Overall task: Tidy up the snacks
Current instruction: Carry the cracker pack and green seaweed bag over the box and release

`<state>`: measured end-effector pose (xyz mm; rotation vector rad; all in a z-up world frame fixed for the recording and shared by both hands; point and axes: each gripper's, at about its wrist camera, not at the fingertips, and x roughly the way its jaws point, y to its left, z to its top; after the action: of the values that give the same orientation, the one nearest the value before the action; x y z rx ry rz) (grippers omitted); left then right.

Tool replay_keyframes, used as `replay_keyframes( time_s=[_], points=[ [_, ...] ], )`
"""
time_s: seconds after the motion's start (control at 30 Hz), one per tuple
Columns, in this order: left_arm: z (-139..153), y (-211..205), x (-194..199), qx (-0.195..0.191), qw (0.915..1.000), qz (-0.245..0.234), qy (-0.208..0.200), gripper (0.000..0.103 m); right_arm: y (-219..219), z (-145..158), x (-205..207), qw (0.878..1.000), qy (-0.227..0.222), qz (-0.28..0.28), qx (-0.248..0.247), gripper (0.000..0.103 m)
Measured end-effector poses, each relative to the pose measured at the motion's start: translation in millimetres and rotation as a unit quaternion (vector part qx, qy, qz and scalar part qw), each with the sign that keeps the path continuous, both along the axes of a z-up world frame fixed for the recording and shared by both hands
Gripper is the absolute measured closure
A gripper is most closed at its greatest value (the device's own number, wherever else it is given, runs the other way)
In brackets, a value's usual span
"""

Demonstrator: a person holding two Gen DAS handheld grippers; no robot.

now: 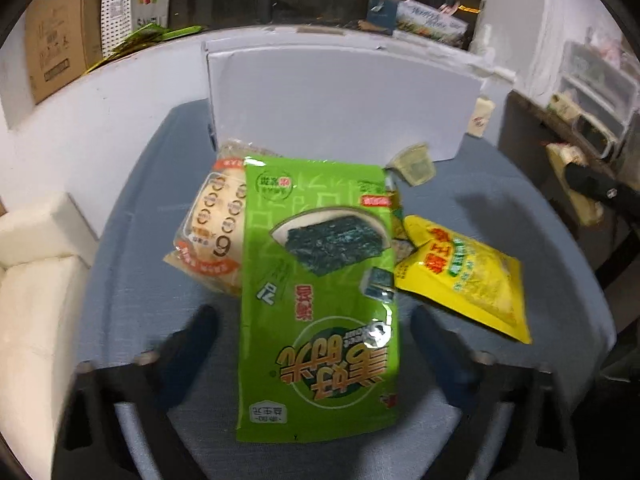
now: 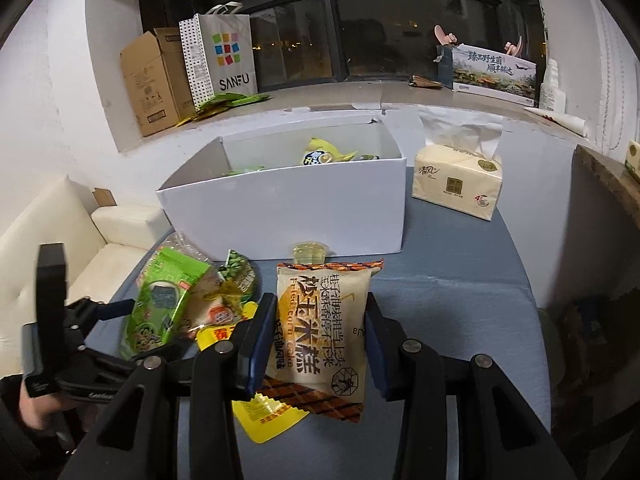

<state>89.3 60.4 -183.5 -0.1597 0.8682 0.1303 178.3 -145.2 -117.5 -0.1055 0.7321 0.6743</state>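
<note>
A green seaweed packet (image 1: 320, 292) lies on the blue tablecloth (image 1: 132, 280), atop a beige biscuit packet (image 1: 212, 232) and beside a yellow packet (image 1: 460, 276). My left gripper (image 1: 316, 316) straddles the green packet, open, with its fingers (image 1: 200, 332) clear of the packet's edges. My right gripper (image 2: 320, 340) is shut on a fried corn cake packet (image 2: 320, 332), held upright above the table in front of the white box (image 2: 280, 204). The box holds a few snacks. The left gripper (image 2: 100, 312) also shows at the left of the right wrist view, over the green packet (image 2: 160, 304).
A small jelly cup (image 2: 310, 252) stands just before the white box (image 1: 340, 100). A tissue pack (image 2: 456, 184) sits to the box's right. A cream sofa (image 1: 32, 280) borders the table's left edge. A cardboard carton (image 2: 152, 80) and paper bag (image 2: 224, 60) stand on the window sill.
</note>
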Motion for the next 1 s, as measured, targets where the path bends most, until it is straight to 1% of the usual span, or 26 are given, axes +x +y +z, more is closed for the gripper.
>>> replay_keyframes(
  time_s=[0.07,0.13,0.2,0.33,0.4,0.47,0.5,0.53,0.6,0.63,0.7,0.77,0.87,1.0],
  points=[
    [3.3,0.6,-3.0,0.003,1.0000,-0.003,-0.002,0.036,-0.5,-0.5,-3.3,1.000,0.000,0.001,0.000,0.058],
    [13.7,-0.1,-12.6,-0.011,0.9994,-0.013,-0.029,0.036,-1.1,-1.4,-5.3,1.000,0.004,0.002,0.001,0.058],
    [24.3,-2.1,-21.2,-0.007,0.9989,-0.013,-0.045,0.036,-1.4,-1.2,-7.4,1.000,0.004,0.004,0.002,0.058],
    [56.9,0.0,-35.1,-0.020,0.9959,-0.014,-0.087,0.036,-2.1,1.6,-10.7,1.000,0.000,0.005,0.006,0.058],
    [72.3,5.1,-33.7,-0.035,0.9938,-0.013,-0.105,0.036,-2.7,5.9,-10.9,1.000,-0.005,0.005,0.012,0.058],
    [89.8,14.5,-26.3,-0.085,0.9886,-0.013,-0.124,0.036,-0.8,15.2,-6.8,1.000,-0.010,0.007,0.021,0.058],
    [101.6,22.1,-19.1,-0.117,0.9839,-0.016,-0.134,0.036,0.5,21.3,-4.0,1.000,-0.017,0.008,0.025,0.058],
    [109.8,26.9,-12.9,-0.124,0.9820,-0.016,-0.142,0.036,2.4,28.0,-0.1,0.999,-0.022,0.012,0.030,0.058],
    [134.7,33.4,3.8,-0.112,0.9795,-0.012,-0.166,0.036,5.9,41.0,7.4,0.999,-0.034,0.015,0.037,0.058],
    [145.3,37.5,14.7,-0.109,0.9786,-0.015,-0.174,0.036,9.6,52.3,16.4,0.998,-0.037,0.021,0.048,0.058],
    [165.3,47.0,42.2,-0.103,0.9784,-0.008,-0.179,0.036,16.2,67.4,31.0,0.997,-0.041,0.028,0.062,0.058],
    [178.7,57.1,71.4,-0.098,0.9786,0.000,-0.181,0.036,27.8,83.0,51.6,0.996,-0.050,0.031,0.061,0.058],
    [184.4,68.0,111.7,-0.092,0.9818,0.006,-0.166,0.036,45.4,98.5,87.4,0.996,-0.045,0.034,0.069,0.058],
    [172.3,78.9,158.9,-0.088,0.9868,0.018,-0.135,0.036,70.1,105.2,138.3,0.997,-0.041,0.032,0.051,0.058]
  ],
)
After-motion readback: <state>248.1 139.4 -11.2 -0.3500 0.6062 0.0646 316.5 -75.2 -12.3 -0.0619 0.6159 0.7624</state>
